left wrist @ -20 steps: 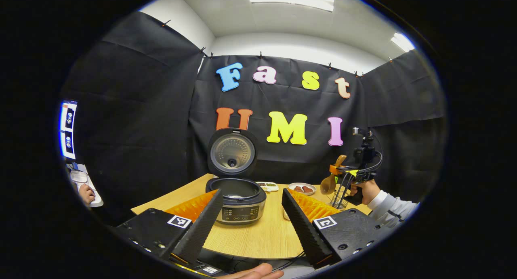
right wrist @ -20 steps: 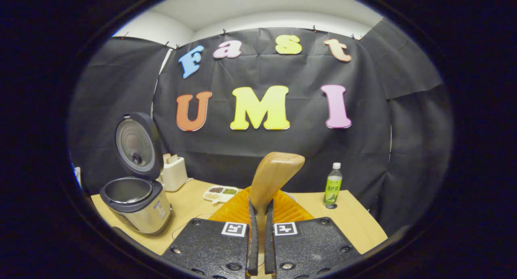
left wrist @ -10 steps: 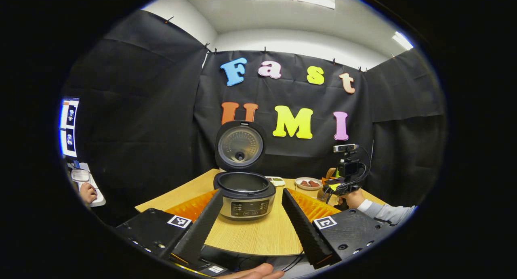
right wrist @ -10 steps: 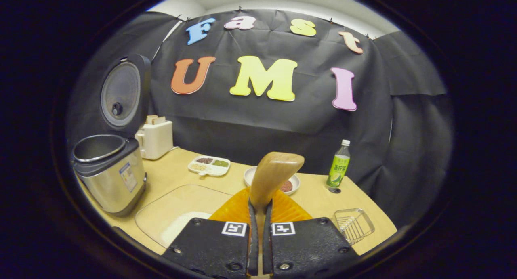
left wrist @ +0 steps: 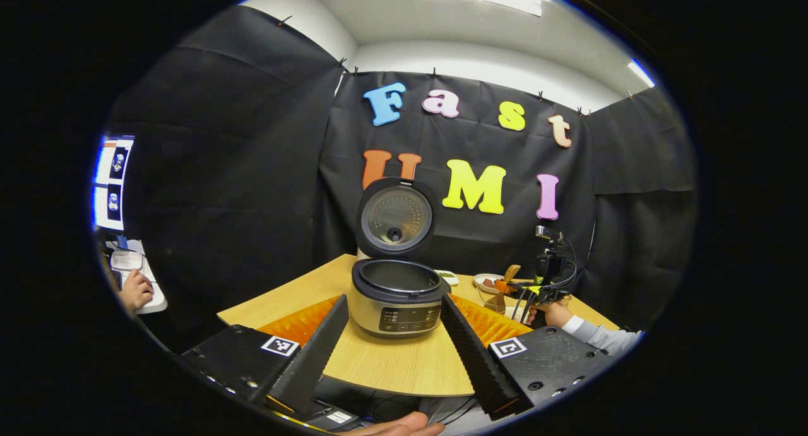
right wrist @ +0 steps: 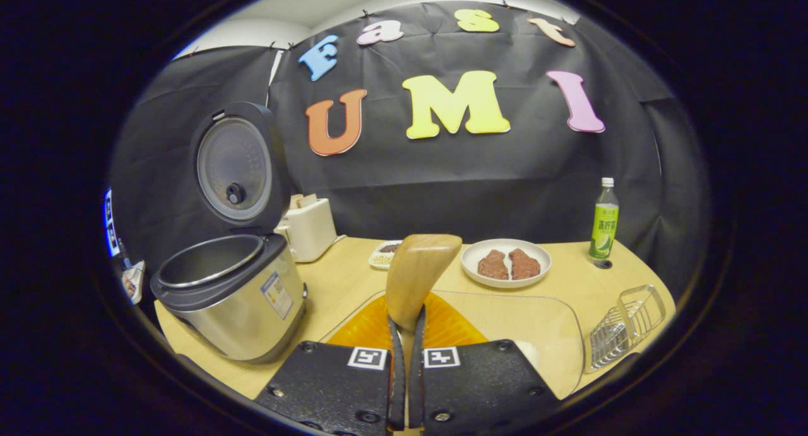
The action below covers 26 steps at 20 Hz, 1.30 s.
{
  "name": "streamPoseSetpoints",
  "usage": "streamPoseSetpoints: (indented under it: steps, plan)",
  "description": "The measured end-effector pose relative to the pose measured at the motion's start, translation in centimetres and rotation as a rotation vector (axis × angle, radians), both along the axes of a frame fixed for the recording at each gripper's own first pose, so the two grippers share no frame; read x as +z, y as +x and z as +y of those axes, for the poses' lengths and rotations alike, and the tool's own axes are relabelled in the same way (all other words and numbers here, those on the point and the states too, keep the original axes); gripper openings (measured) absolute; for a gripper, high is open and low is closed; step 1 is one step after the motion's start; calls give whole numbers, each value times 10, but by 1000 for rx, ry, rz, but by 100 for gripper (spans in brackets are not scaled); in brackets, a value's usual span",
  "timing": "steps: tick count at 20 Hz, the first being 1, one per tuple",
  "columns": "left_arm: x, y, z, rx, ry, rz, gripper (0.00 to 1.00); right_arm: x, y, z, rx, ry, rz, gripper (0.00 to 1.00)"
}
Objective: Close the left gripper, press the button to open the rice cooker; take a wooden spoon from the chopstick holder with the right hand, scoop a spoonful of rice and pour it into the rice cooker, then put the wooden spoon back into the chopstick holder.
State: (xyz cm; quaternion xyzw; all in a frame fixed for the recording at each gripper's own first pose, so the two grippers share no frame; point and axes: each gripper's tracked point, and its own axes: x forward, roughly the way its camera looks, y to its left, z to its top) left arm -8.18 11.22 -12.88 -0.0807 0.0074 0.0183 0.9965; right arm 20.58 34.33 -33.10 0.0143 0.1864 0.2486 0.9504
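Wooden spoon [right wrist: 421,269], pale and smooth, stood upright directly ahead of the right gripper [right wrist: 404,360], its handle pinched between the two black fingers and its bowl end rising above them. Judged light and rigid; the polished wood looked apt to slip or swivel in a narrow pinch, so a hold low on the handle, near the fingers' roots, seemed soundest. Rice cooker [right wrist: 230,291], steel-sided with a dark rim, sat to that gripper's front left, lid up and pot bare; judged heavy and steady. Clear shallow tray [right wrist: 543,322] lay just ahead of and beneath the gripper on the table [right wrist: 328,278], something white at its near edge, probably the rice, though too little showed to be sure. Wire basket [right wrist: 625,325] lay tipped at the front right. Plate [right wrist: 505,262] with two brown pieces, a divided dish [right wrist: 385,254], a toaster [right wrist: 309,228] and a green bottle [right wrist: 605,218] stood farther ahead. Left gripper [left wrist: 394,344] was held back from the table's near edge, fingers spread wide and pinching nothing, the cooker straight ahead between them.
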Motion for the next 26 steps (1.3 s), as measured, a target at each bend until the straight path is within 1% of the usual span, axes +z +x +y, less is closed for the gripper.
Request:
streamPoseSetpoints:
  steps: [2,4,6,7,8,9,10,12,13,17,20,22,23,24,26]
  plan:
    - [3,-1,3,8,-2,-13,94,-1,-2,3,19,97,52,7]
    - [3,0,-1,-2,-20,-12,94,-5,2,-4,-6,229,151,7]
    - [1,-1,-1,-6,-22,0,94,-9,11,-11,-47,397,285,7]
    - [0,-2,0,-3,-14,2,94,6,17,-10,-44,441,309,7]
    - [0,-1,1,-2,-1,5,94,9,10,-1,-20,488,309,7]
    - [0,-1,4,2,14,4,94,24,3,-3,9,512,297,7]
    - [1,1,6,9,22,-3,94,29,10,-8,-8,526,293,7]
    - [-2,1,3,0,16,-1,94,27,12,-16,-50,605,377,7]
    - [-2,1,2,-2,11,1,94,23,15,-24,-88,623,407,7]
    - [-2,4,2,-11,13,-6,94,12,24,-51,-188,770,477,6]
    - [-4,3,2,-10,14,-2,94,9,27,-71,-261,909,532,7]
    - [-4,2,0,-16,11,4,94,10,26,-72,-285,993,586,7]
    - [-4,1,-1,-24,12,7,95,12,26,-73,-297,1026,598,5]
    - [-4,1,-2,-32,16,7,95,14,27,-76,-310,1055,604,6]
    - [-3,-3,-8,-38,30,9,95,25,26,-79,-328,1121,621,7]
